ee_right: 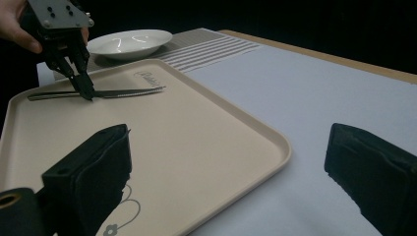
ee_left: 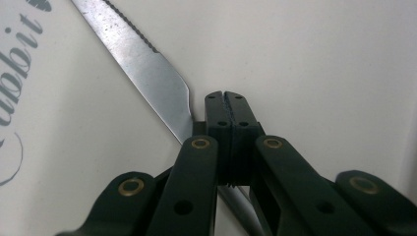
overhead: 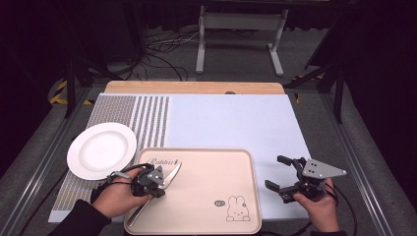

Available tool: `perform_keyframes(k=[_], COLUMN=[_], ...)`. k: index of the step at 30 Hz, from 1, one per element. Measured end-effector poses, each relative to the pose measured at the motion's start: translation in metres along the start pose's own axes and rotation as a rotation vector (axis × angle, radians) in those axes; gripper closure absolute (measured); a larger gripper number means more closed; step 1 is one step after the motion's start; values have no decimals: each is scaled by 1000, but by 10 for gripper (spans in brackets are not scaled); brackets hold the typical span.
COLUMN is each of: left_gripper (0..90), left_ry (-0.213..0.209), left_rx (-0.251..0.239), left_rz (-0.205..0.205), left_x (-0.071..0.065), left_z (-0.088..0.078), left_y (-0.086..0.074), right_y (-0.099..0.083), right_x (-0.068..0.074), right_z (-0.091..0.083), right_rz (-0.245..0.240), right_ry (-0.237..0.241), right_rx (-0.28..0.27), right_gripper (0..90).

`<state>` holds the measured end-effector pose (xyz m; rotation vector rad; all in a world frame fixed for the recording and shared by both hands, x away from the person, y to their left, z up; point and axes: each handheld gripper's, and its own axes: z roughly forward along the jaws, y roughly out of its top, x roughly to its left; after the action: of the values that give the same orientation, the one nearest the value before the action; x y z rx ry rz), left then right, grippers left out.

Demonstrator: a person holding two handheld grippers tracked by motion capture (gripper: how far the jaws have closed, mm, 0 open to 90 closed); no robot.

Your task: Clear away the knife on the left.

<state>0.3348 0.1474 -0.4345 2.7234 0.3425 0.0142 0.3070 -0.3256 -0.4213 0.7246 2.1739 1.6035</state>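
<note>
Clamping the table knife (overhead: 158,188) near its middle, the left gripper (overhead: 156,183) holds it over the beige tray (overhead: 206,196) at lower left, blade pointing up-right and handle down-left, while the right gripper (overhead: 282,173) waits with jaws apart at lower right.

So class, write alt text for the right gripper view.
A far gripper pinches a knife on a beige tray, with a white plate behind on a striped mat. The near gripper's jaws stand wide open in the foreground.
</note>
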Motion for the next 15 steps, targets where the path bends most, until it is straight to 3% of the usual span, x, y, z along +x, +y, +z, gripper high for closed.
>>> perform_keyframes(k=[9, 15], left_gripper=[900, 900], left_ry=[7, 11], left_rx=[-17, -22], left_rz=[-48, -58], left_x=[5, 7], left_z=[-4, -6], left_y=[-13, -18], right_y=[0, 0], right_x=[1, 1], right_z=[1, 1], right_rz=[-2, -3], right_ry=[0, 1], right_rx=[6, 9], right_gripper=[46, 46])
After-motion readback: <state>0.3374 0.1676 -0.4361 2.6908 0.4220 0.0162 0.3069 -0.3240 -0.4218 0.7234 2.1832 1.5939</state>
